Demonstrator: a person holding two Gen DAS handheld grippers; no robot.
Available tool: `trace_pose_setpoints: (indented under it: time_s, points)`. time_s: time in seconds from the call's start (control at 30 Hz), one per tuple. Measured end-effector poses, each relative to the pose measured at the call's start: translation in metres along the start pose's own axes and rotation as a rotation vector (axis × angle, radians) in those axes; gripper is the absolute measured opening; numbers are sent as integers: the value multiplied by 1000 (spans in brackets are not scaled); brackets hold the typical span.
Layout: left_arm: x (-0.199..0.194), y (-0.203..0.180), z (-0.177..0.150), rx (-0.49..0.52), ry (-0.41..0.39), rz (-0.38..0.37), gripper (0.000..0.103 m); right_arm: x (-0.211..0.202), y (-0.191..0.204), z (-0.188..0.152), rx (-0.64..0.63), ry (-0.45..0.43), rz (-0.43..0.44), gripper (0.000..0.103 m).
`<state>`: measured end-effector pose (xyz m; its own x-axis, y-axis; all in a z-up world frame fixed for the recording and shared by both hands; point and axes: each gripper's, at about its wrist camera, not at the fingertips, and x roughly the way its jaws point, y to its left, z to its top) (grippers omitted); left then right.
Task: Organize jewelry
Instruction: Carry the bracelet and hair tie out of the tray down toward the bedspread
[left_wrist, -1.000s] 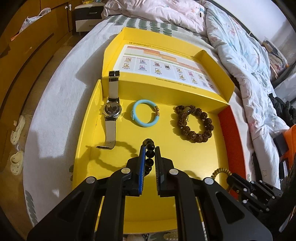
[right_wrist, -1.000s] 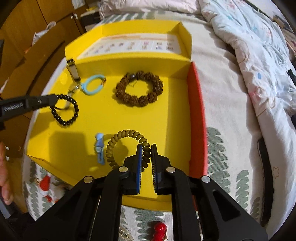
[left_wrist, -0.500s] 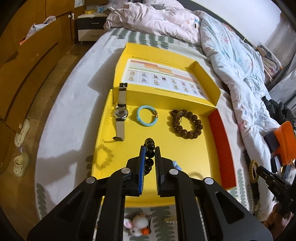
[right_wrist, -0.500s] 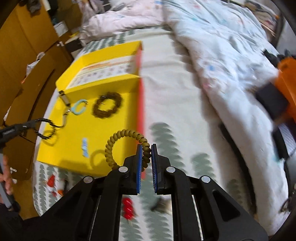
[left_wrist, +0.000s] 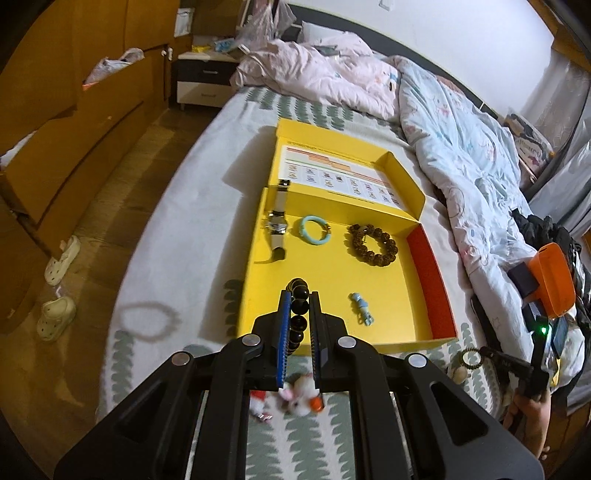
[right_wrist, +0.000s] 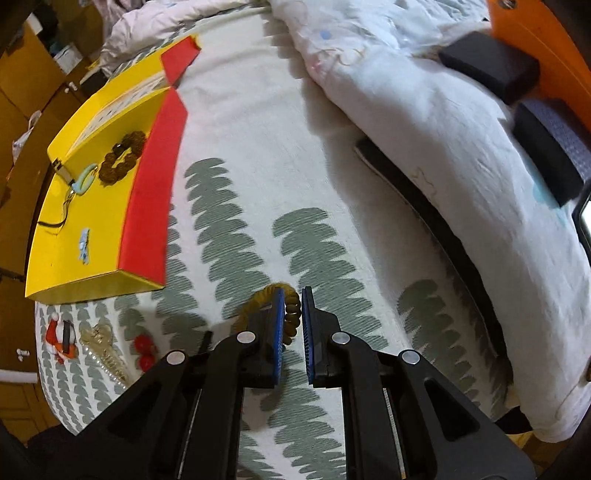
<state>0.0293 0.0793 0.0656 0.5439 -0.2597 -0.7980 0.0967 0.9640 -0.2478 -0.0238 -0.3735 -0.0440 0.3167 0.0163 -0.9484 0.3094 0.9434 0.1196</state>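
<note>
Left gripper (left_wrist: 299, 306): fingers narrow, clamped on a black bead bracelet (left_wrist: 297, 295); the strand is pinched between the blue pads, with the free loop projecting beyond the tips. It is held in the air above the near edge of the yellow box (left_wrist: 255, 280).

Right gripper (right_wrist: 293, 314): fingers narrow, with an olive coil bracelet (right_wrist: 291, 310) between the pads. Firm contact on both pads cannot be confirmed; a slight gap is seen beside the right pad. It is held low over the bed sheet (right_wrist: 295, 155), to the right of the yellow box and outside it.

Step judged: both pieces are in transport, and neither has been placed in the box.

Inside the yellow box, along the far row: a wristwatch (left_wrist: 277, 225) at left, a light-blue bangle (left_wrist: 313, 229) at centre, a brown wooden bead bracelet (left_wrist: 373, 243) at right. A small blue hair clip (left_wrist: 361, 309) lies nearer the near wall.

Next move, as judged: each bracelet is to be carried over bare yellow floor in front of the far row, lowered until it rests, then released. Care is called for so that the loop is laid flat and apart from its neighbours.

Surface: a bed with a leaf-print sheet. Small trinkets (right_wrist: 62, 338) lie on it in front of the box. A quilt (left_wrist: 461, 155) is bunched to the right of the box; wooden cabinets (left_wrist: 66, 122) and floor are seen to its left.
</note>
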Motion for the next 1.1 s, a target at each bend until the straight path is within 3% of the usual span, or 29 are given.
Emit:
trace_pose_setpoints:
  time_s: [0.3,0.63,1.1]
  points:
    - [-5,31,-36,-33,11,31,10,13,-14,19,45,6,19,11]
    - [-5,53,-64,-44,29,70,10,14,-24,9,41,38,16,11]
    - [38,82,-78,-103,155,83,10,6,-12,7,23,18,19,12]
